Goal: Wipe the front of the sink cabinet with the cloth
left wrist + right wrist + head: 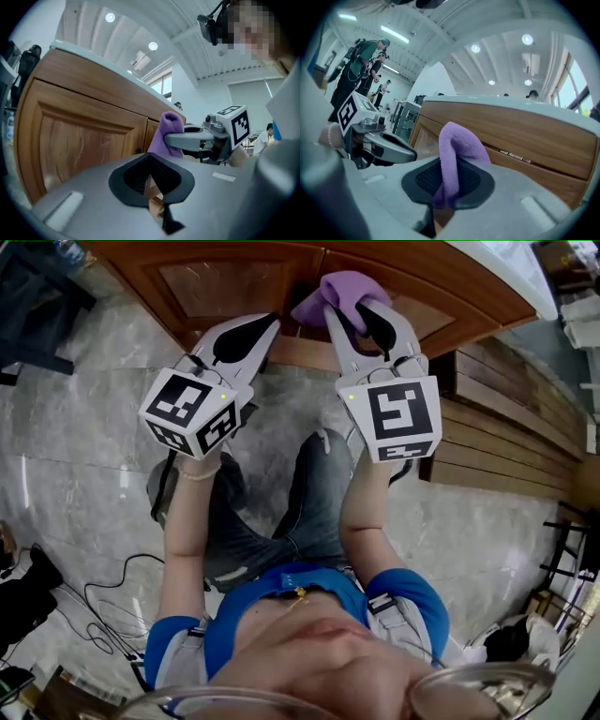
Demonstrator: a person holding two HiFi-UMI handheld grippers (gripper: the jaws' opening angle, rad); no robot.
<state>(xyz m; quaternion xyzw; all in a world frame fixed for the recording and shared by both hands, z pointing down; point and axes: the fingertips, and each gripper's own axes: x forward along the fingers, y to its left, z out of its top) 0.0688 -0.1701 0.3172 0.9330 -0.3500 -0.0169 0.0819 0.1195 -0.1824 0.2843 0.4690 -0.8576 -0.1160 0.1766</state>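
The purple cloth (342, 294) is bunched between the jaws of my right gripper (352, 310), which is shut on it. It rises as a folded hump (457, 150) out of the black pads. The cloth is held close against the brown wooden cabinet front (216, 277), near the seam between two doors; contact cannot be judged. My left gripper (267, 322) hovers just left of it, shut, with nothing between its pads (154, 185). In the left gripper view, the cloth (169, 133) and the right gripper (187, 139) sit before the panelled door (79, 126).
I kneel on a grey marble floor (75, 427) with black cables (103, 606) at the lower left. A slatted wooden panel (497, 427) runs along the right. A pale countertop (497, 268) tops the cabinet. People (356, 61) stand far behind.
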